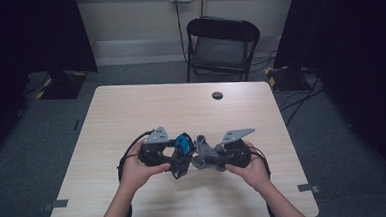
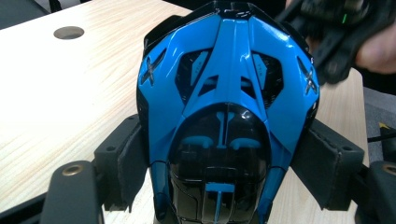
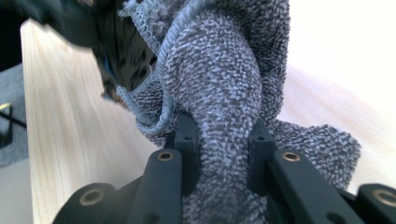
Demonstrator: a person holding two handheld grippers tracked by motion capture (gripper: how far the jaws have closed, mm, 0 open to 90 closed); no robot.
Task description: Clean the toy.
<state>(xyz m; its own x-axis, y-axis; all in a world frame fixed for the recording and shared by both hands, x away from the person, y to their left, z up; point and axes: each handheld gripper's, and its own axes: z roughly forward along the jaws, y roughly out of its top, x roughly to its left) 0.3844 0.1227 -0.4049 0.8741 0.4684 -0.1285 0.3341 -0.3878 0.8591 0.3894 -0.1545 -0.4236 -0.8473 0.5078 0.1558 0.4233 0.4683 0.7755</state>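
A glossy blue and black toy car (image 2: 226, 116) sits between the pads of my left gripper (image 2: 224, 163), which is shut on its sides. In the high view the blue car (image 1: 183, 143) shows at the tip of the left gripper (image 1: 176, 157), held over the table's near half. My right gripper (image 3: 223, 144) is shut on a bunched grey cloth (image 3: 224, 84). From above, the grey cloth (image 1: 203, 150) hangs at the tip of the right gripper (image 1: 211, 157), right next to the car. Whether cloth and car touch I cannot tell.
The light wooden table (image 1: 131, 111) has a round cable hole (image 1: 217, 95) near its far edge. A black folding chair (image 1: 221, 47) stands beyond the table. Dark curtains flank the room on both sides, and cables lie on the floor at the right.
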